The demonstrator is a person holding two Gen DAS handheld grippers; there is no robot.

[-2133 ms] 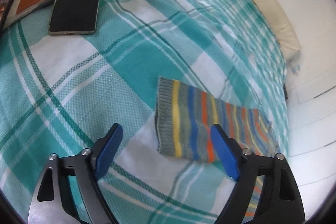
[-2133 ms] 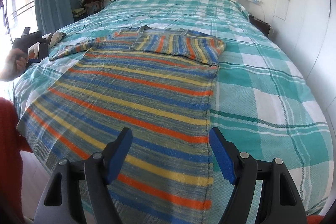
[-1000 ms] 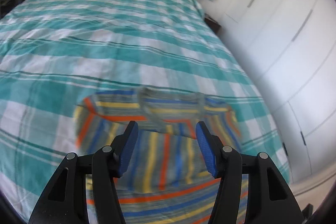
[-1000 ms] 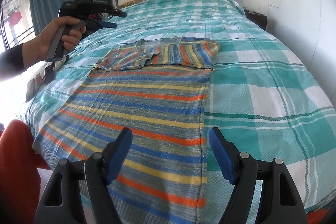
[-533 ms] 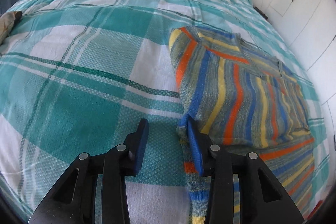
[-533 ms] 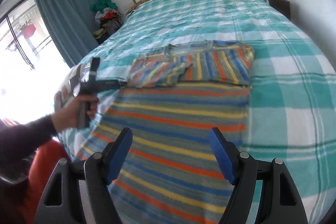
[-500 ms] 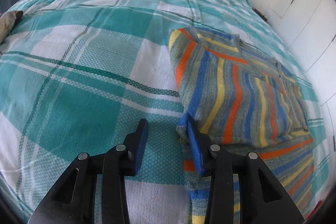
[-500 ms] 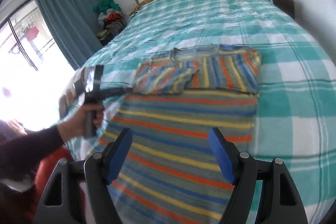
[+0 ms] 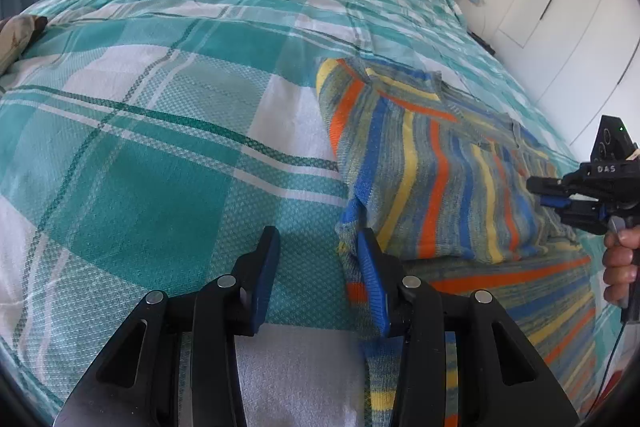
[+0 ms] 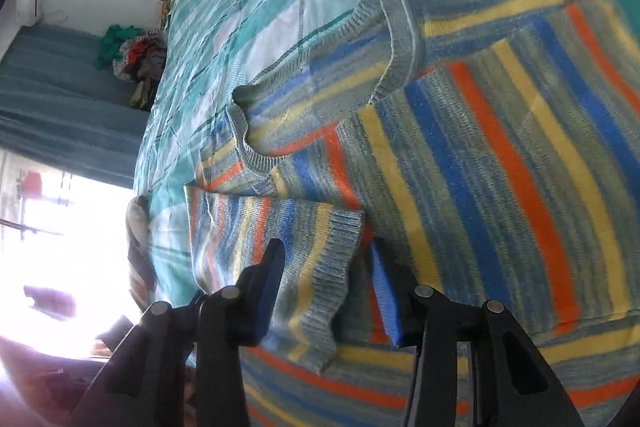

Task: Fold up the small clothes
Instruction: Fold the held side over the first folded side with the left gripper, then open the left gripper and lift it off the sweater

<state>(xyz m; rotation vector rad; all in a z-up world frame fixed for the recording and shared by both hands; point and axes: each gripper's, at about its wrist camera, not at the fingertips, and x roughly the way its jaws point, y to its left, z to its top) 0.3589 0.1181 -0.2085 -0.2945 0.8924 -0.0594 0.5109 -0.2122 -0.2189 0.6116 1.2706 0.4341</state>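
My left gripper (image 9: 316, 259) stands narrow over the bedspread (image 9: 160, 131), nothing between its pads, its right pad touching the striped sweater (image 9: 432, 163) at two o'clock. My right gripper (image 10: 332, 275) is closing around the folded sleeve cuff (image 10: 320, 267).

The left hand-held gripper (image 9: 316, 259) is angled downward, jaws partly apart, with nothing pinched between the pads. The right hand-held gripper (image 10: 326, 283) is tilted down and rolled sideways; its jaws are closing, with cloth seen between them. The right hand (image 9: 620, 263) is wrapped round its handle.
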